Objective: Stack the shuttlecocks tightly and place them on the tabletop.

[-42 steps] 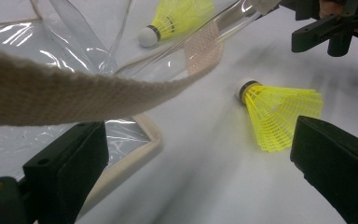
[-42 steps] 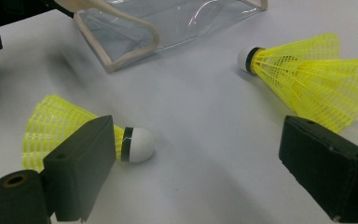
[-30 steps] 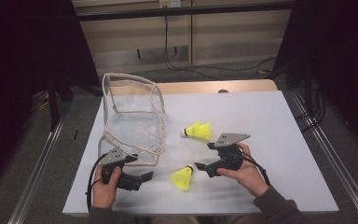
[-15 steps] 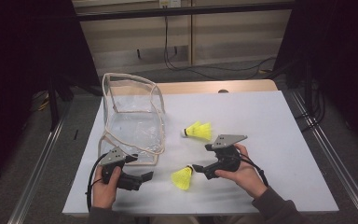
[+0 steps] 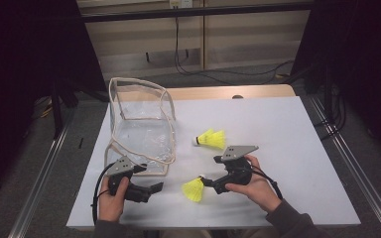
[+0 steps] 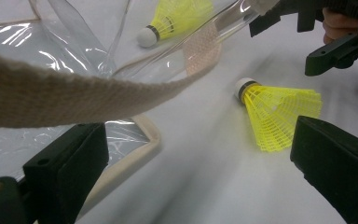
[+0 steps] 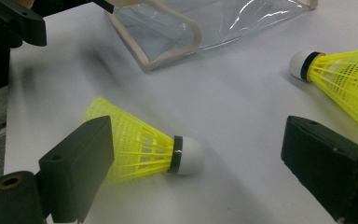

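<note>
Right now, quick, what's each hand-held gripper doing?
Left hand-held gripper: open, holding nothing.
Right hand-held gripper: open around the near yellow plastic shuttlecock, not gripping.

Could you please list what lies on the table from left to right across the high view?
Left gripper → clear bag → near shuttlecock → far shuttlecock → right gripper.

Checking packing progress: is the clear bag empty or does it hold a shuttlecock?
Empty. The clear bag holds nothing; both yellow shuttlecocks lie outside it on the white table.
</note>
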The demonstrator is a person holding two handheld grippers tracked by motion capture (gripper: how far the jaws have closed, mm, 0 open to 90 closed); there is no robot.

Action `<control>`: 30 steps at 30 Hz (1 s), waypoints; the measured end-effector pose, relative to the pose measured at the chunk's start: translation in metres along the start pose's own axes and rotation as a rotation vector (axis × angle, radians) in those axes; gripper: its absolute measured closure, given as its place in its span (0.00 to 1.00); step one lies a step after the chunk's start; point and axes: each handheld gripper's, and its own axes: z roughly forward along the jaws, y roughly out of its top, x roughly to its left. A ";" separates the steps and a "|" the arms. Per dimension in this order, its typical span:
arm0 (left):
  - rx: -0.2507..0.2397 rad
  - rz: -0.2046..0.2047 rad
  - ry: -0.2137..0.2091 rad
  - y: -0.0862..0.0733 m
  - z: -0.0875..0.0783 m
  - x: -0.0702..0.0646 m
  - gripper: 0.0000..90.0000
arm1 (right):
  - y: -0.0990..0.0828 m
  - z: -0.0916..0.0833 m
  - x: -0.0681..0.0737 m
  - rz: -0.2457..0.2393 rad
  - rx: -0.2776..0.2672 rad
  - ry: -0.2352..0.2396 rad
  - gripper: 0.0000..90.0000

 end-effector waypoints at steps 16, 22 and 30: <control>0.002 -0.001 0.000 0.000 0.001 0.000 0.05 | 0.003 0.007 0.010 0.003 0.001 0.028 0.10; 0.002 -0.001 0.002 0.000 0.001 0.000 0.05 | 0.004 0.009 0.013 0.000 0.003 0.039 0.10; 0.004 0.000 0.001 0.000 0.001 0.000 0.05 | 0.005 0.014 0.019 -0.009 0.006 0.057 0.10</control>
